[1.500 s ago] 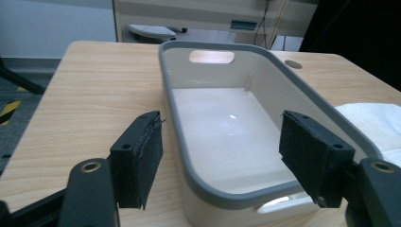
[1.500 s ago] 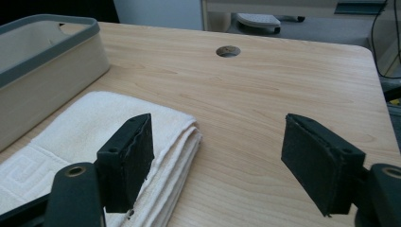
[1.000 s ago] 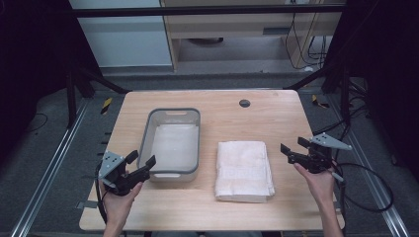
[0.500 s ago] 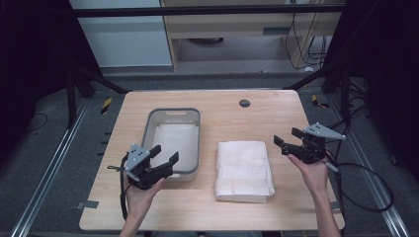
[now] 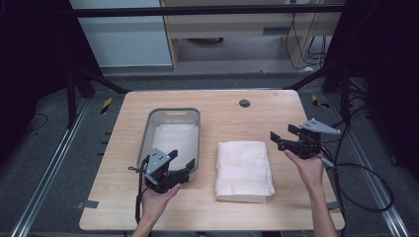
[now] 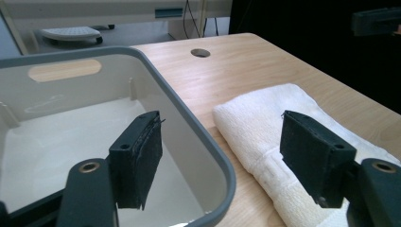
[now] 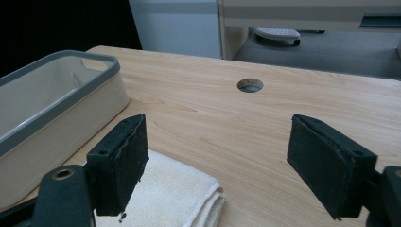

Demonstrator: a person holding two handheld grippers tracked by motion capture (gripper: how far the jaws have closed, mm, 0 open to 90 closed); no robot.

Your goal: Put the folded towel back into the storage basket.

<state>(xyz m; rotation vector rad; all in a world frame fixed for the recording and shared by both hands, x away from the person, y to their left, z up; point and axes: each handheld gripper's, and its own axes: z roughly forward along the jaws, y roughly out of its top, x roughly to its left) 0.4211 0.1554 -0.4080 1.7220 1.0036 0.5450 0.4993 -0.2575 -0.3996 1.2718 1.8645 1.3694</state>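
A folded white towel lies flat on the wooden table, right of a grey-rimmed bin whose pale inside holds nothing. My left gripper hovers open over the bin's near right corner, its jaws straddling the rim with the towel just beyond. My right gripper stands open just right of the towel's far right corner, pointing left, nothing between its jaws. In the right gripper view the towel's folded corner lies below the left jaw, with the bin at left.
A round cable hole sits near the table's far edge. Cables trail from both grippers over the table's sides. Dark frame legs and a desk stand on the floor beyond the table.
My left gripper has moved right and forward from the table's left edge to the bin's near right corner. My right gripper has shifted left toward the towel.
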